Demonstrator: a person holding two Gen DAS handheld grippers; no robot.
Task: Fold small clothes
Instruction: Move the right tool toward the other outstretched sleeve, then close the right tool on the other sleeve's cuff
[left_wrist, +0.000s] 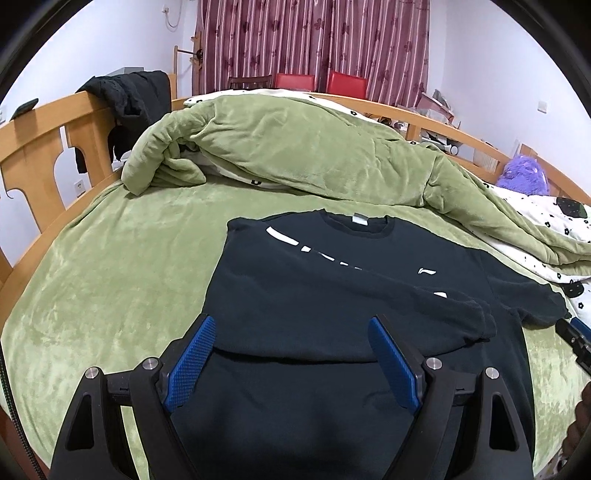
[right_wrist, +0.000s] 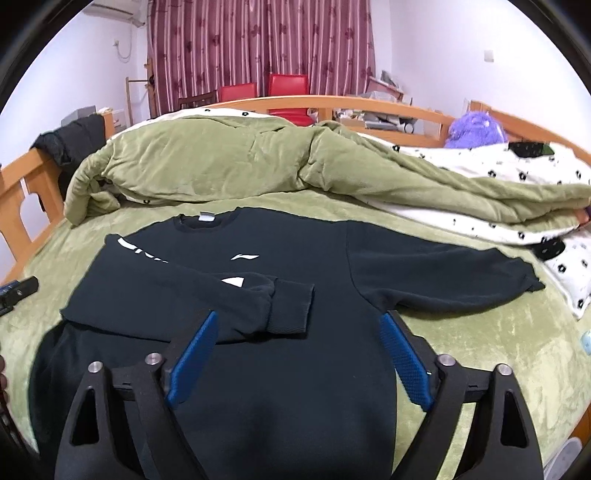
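Observation:
A black sweatshirt (left_wrist: 332, 288) (right_wrist: 295, 266) with white logos lies flat, collar away from me, on the green bed sheet (left_wrist: 110, 280). One sleeve is folded across the chest, its cuff (right_wrist: 291, 314) near the middle. The other sleeve (right_wrist: 443, 273) stretches out to the right. My left gripper (left_wrist: 291, 323) hovers open over the lower left of the sweatshirt, with nothing between its blue pads. My right gripper (right_wrist: 299, 317) stands open over the lower middle, just below the folded cuff, pads not pressing on cloth. Each gripper's tip shows at the edge of the other view: the right gripper (left_wrist: 572, 336) and the left gripper (right_wrist: 18, 290).
A bunched green quilt (left_wrist: 295, 147) with a white flowered underside (right_wrist: 517, 173) lies across the back of the bed. A wooden bed frame (left_wrist: 44, 122) runs round, with a dark garment (left_wrist: 136, 96) draped over it. A purple plush toy (right_wrist: 474, 129) sits at the far right.

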